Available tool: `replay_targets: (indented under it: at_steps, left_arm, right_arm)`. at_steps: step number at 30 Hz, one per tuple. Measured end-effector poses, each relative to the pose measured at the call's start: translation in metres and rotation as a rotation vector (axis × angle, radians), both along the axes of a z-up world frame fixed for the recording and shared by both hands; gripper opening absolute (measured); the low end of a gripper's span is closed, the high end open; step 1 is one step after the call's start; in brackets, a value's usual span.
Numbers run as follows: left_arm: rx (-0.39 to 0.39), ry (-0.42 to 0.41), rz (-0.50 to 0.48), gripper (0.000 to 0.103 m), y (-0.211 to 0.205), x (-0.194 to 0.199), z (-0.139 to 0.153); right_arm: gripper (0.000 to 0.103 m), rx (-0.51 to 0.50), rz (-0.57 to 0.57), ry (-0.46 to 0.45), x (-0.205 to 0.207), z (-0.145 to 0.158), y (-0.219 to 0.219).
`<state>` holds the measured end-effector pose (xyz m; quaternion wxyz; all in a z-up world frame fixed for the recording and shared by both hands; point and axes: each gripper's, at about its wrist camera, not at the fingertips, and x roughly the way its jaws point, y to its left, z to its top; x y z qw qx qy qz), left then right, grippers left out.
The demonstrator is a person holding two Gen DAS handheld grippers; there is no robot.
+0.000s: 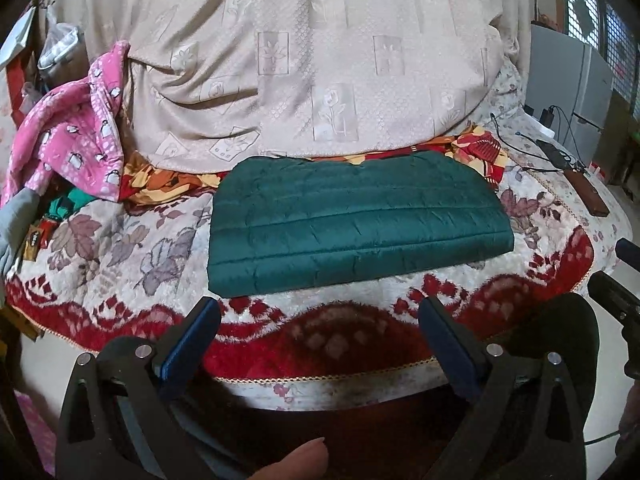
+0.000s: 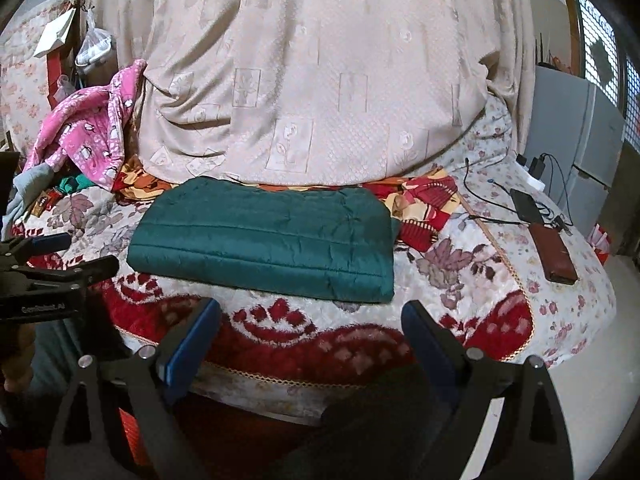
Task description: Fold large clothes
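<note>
A dark green quilted garment (image 1: 352, 224) (image 2: 268, 240) lies folded into a flat rectangle on the bed, near its front edge. My left gripper (image 1: 320, 312) hangs open just in front of the bed edge, short of the garment, with nothing between its blue-padded fingers. My right gripper (image 2: 312, 316) is also open and empty, pulled back from the garment's near edge. In the right wrist view the left gripper (image 2: 76, 252) shows at the left edge. The right gripper's fingers (image 1: 616, 296) show at the right edge of the left wrist view.
The bed carries a red and white floral blanket (image 1: 120, 256). Behind the garment stands a big mound under a beige cloth (image 1: 312, 80). A pink penguin-print garment (image 1: 76, 136) is piled at the left. A phone, cables (image 2: 524, 204) and a brown wallet (image 2: 552, 256) lie at the right.
</note>
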<state>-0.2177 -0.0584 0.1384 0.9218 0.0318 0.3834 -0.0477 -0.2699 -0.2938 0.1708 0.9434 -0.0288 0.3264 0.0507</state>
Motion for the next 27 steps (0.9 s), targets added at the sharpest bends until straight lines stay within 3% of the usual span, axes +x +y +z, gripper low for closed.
replay_targets:
  at_steps: [27]
  left_arm:
    - [-0.033,-0.012,0.008,0.062,0.0023,-0.0008,-0.0028]
  right_arm:
    - [0.094,-0.006,0.015,0.002,0.0018,-0.0015,0.0065]
